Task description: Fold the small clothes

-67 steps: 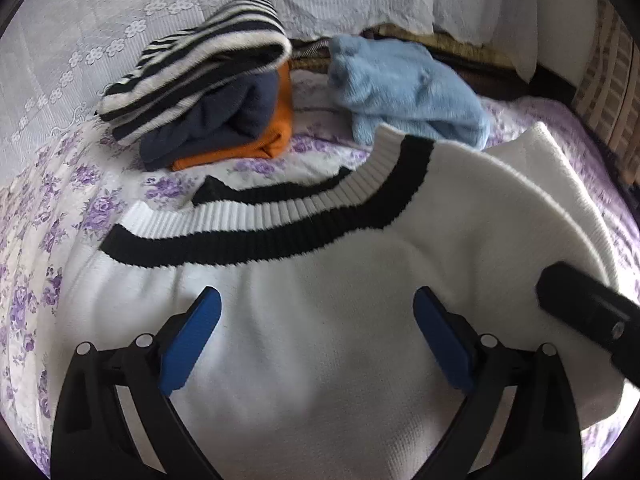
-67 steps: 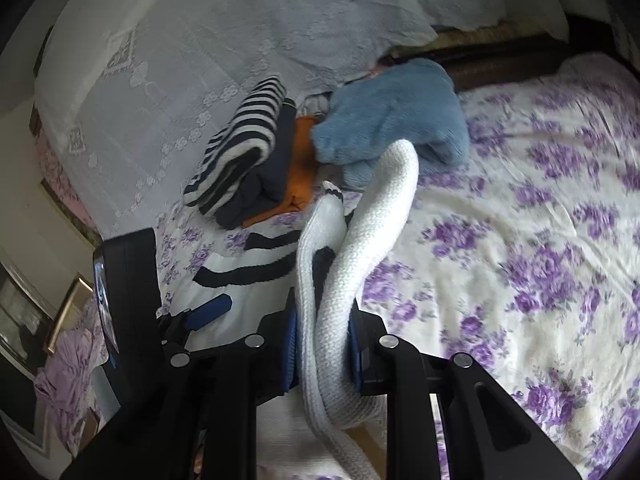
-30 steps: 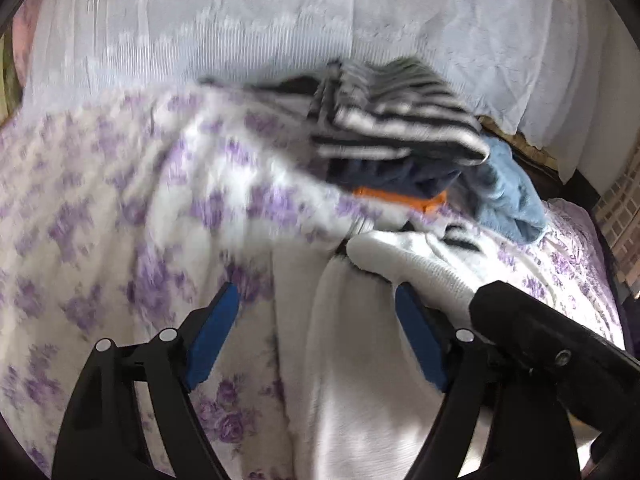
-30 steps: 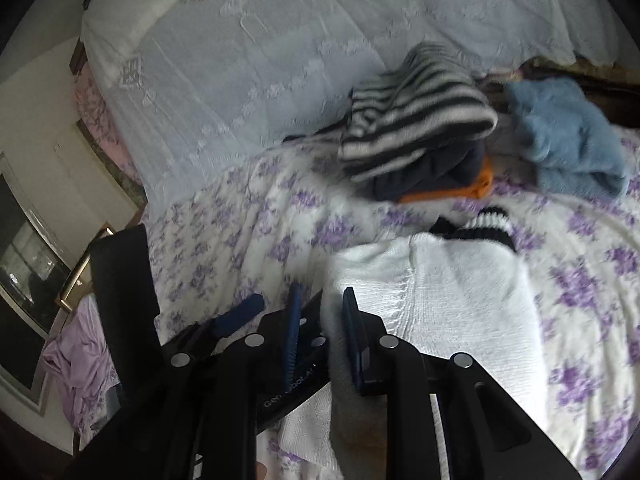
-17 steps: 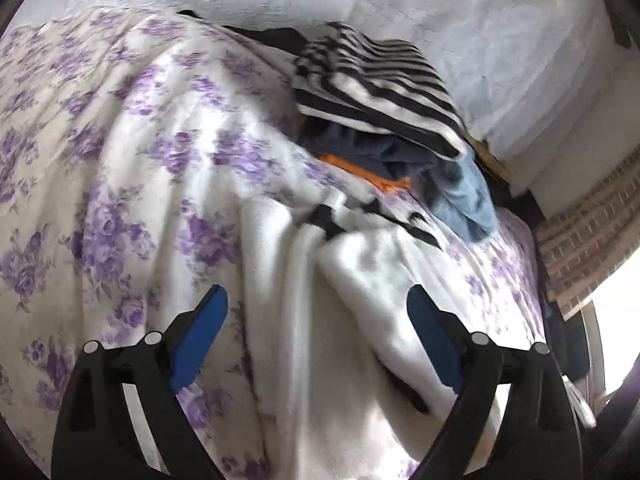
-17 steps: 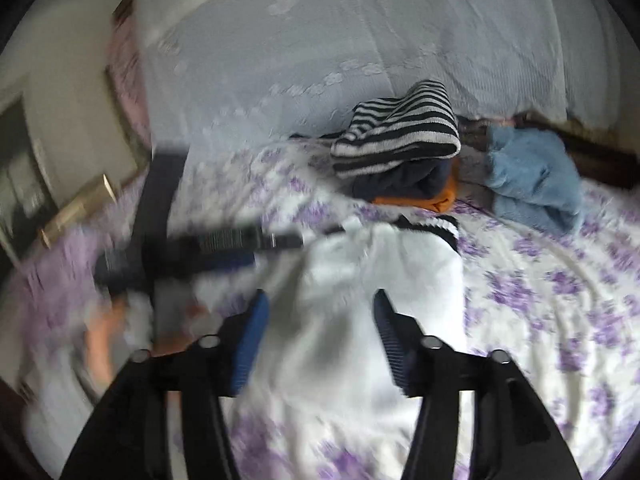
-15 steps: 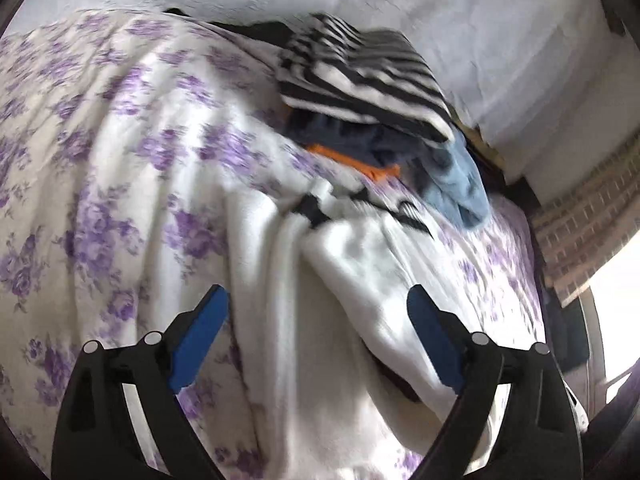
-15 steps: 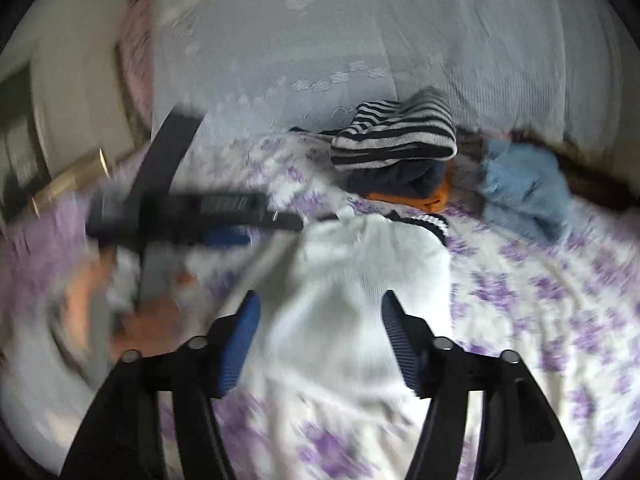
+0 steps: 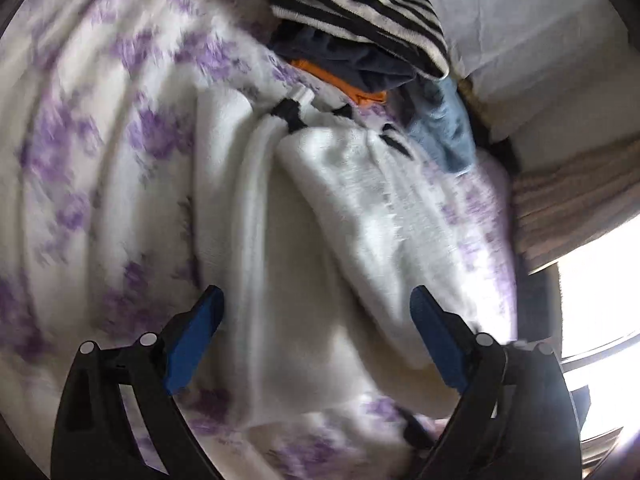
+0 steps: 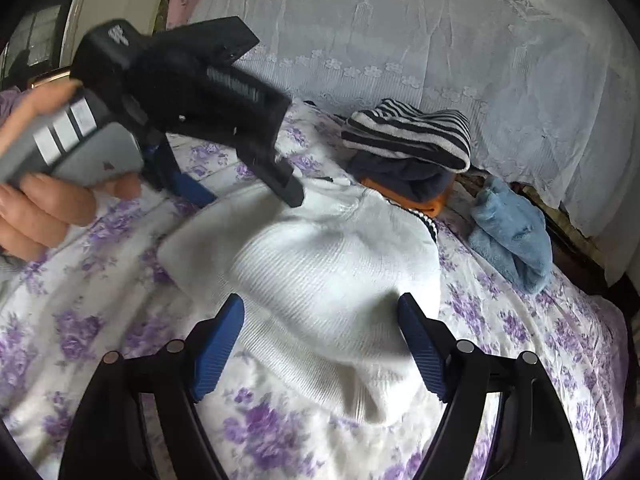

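Looking down both wrist views, I see no box or basket anywhere; the nearest thing to a holder is the bedspread (image 10: pixel 80 332), cream with purple flowers, and everything lies on it. My white sweater (image 10: pixel 320 280) rests folded over in the middle of it, its black-striped hem turned toward the far pile. My right gripper (image 10: pixel 320 344) hangs above the near end of the sweater, jaws opening, cloth below them but the blue pads (image 10: pixel 218 348) pressing on nothing. My left gripper (image 9: pixel 316 340) is likewise widening over the sweater's long edge, released, nothing pinched. In the right view that left gripper crosses the upper left, gripped by a hand (image 10: pixel 36 208), and hides part of the bedspread behind it. Beyond the sweater sits a stack of folded clothes (image 10: pixel 404 148), striped on top, navy and orange beneath. Just beside it lies a blue fleece garment (image 10: pixel 508 232). A white lace cover (image 10: pixel 400 32) rises behind them. The left view is smeared.
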### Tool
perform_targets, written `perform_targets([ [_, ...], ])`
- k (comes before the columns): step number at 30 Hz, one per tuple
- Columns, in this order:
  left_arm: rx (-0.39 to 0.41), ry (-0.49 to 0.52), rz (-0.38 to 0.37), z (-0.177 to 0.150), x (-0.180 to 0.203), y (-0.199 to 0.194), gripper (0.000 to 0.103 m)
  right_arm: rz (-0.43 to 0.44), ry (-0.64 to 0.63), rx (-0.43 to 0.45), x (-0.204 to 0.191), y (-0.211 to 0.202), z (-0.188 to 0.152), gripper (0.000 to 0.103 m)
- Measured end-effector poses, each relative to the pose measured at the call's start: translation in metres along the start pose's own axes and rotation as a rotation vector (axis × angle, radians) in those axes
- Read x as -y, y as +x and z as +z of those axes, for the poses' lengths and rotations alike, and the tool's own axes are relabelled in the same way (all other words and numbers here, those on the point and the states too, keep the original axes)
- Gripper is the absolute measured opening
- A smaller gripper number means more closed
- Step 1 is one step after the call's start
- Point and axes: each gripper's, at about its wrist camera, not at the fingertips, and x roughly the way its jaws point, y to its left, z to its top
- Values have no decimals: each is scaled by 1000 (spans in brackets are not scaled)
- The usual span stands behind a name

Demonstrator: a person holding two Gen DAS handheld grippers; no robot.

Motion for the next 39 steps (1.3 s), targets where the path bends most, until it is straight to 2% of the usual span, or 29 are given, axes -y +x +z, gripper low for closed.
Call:
perform_targets([
  [1,-3,-6,-12,-1,2,0,91,-21,-16,9,-1,3,1,74],
  [3,-6,23,-20,-3,15,2,91,-45,-14,12,2,7,5,25],
  [6,27,67,-22,-8,34,-7,91,41,127,38,25,-1,7,17],
  [8,24,59,-74,-7,38,-14,91,66,189,57,38,-7,5,16],
  [10,37,11,-96,-6,35,-20,91,93,229,59,45,-10,2,16],
  [11,56,6,-90,-5,34,-24,91,106,248,59,48,-10,1,16],
  [13,108,30,-9,-4,34,-35,92,125,279,65,53,-11,-1,16],
  [14,105,30,-4,-5,32,-38,92,133,286,67,53,-12,-1,16],
  [16,44,16,-86,-7,30,-31,92,150,315,73,56,-12,0,16],
  [20,-36,30,-141,-9,38,-2,93,159,326,78,57,-11,-1,16],
  [21,-52,-1,-188,-4,37,8,94,161,327,75,57,-10,-2,16],
  [23,-60,-91,-236,6,29,22,94,172,332,71,58,-8,-3,16],
  [25,-33,-173,-241,19,22,31,94,170,315,70,55,-8,-3,16],
  [28,-53,-142,-220,34,28,45,94,170,311,71,53,-7,-4,16],
  [29,-76,-130,-200,36,29,53,91,172,311,70,54,-7,-4,16],
  [30,-73,-132,-186,36,29,55,69,172,312,70,55,-6,-5,16],
  [31,-72,-116,-179,37,30,55,56,173,316,71,55,-6,-5,16],
  [32,-74,-85,-168,40,31,55,36,169,322,72,56,-6,-4,16],
  [35,-38,-22,-131,48,38,44,25,173,329,81,55,-7,3,16],
  [39,58,102,-67,62,62,3,23,181,307,124,46,-15,30,15],
])
